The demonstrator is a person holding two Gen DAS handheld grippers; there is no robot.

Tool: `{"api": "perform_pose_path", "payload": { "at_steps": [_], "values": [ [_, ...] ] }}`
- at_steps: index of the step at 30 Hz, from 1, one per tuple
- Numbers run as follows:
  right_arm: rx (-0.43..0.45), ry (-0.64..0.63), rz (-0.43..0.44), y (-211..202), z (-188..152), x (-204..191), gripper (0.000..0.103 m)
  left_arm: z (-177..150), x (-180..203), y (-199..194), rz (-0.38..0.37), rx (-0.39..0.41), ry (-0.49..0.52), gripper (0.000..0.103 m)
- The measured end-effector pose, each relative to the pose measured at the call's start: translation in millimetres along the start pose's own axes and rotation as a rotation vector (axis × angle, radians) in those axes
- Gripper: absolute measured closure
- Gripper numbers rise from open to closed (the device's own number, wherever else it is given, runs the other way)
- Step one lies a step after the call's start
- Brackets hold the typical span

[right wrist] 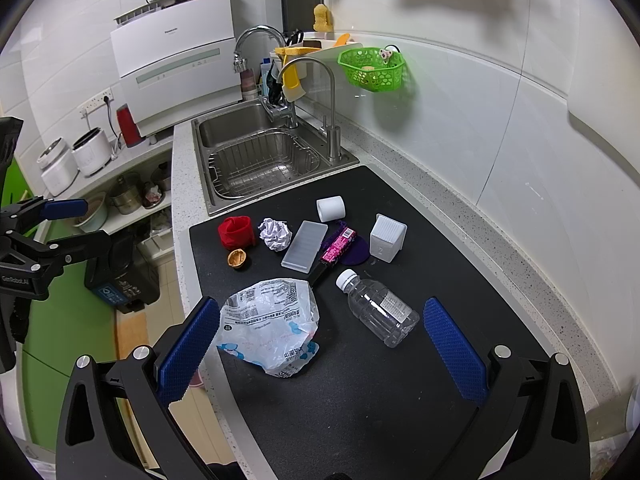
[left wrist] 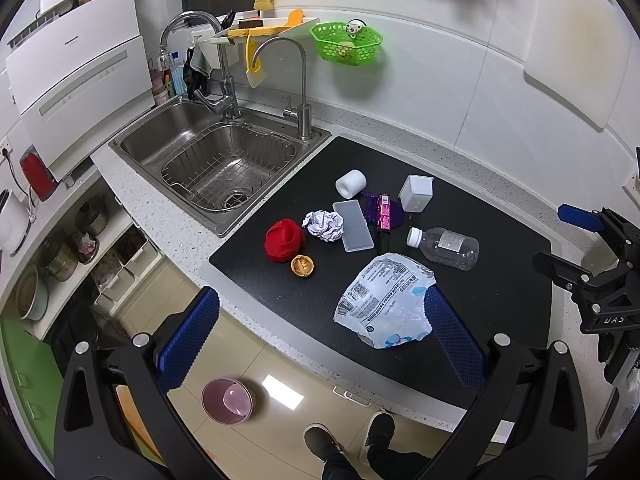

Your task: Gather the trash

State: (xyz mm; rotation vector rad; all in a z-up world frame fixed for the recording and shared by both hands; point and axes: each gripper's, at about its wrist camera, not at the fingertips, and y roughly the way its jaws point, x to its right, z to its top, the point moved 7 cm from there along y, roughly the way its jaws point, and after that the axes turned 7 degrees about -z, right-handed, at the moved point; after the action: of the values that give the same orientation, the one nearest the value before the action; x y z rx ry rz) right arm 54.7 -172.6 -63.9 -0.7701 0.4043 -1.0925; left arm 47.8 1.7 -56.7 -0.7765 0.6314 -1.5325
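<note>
Both tools hang above the front edge of the counter with nothing between their pads: the left gripper (left wrist: 320,332) stands wide open, as does the right gripper (right wrist: 322,344). Nearest the front edge of the black mat (right wrist: 360,392) lies the crumpled plastic bag (right wrist: 272,324); it is thin and slack, so a pinch on one fold probably lifts only part of it, and a dragging tail may sweep the walnut shell (right wrist: 239,259) over the left edge toward the floor. Just right of the bag lies the clear bottle (right wrist: 378,308) on its side, cap toward the sink; it is round and light, so a pad that meets it off-centre likely rolls it away. Further in, the red cloth (right wrist: 236,232), paper ball (right wrist: 275,234), flat white lid (right wrist: 305,246) and pink wrapper (right wrist: 338,245) sit close together, the wrapper overlying a purple piece, so wide jaws could catch two items or nudge a neighbour. Near the back stand the white roll (right wrist: 331,208) and white box (right wrist: 387,238); the roll may run toward the sink (right wrist: 256,160). Whether the cloth and box count as trash cannot be told
</note>
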Motion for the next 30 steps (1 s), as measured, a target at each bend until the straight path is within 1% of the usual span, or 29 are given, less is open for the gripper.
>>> {"api": "perform_pose_path", "payload": {
  "at_steps": [21,28,29,30],
  "values": [
    [-0.003,0.001,-0.001,4,1,2,0.005,2,-1,-1,0.002,-0.001,0.0,0.003],
    [-0.008,0.004,0.013,2,-3,2,0.005,1,0,-1,0.003,-0.001,0.0,0.003],
    [-0.01,0.005,0.013,12,-3,3,0.005,1,0,-1,0.003,-0.001,0.0,0.003],
    [-0.012,0.007,0.017,12,-4,3,0.005,1,0,-1,0.003,-0.001,0.0,0.003]
  ]
}}
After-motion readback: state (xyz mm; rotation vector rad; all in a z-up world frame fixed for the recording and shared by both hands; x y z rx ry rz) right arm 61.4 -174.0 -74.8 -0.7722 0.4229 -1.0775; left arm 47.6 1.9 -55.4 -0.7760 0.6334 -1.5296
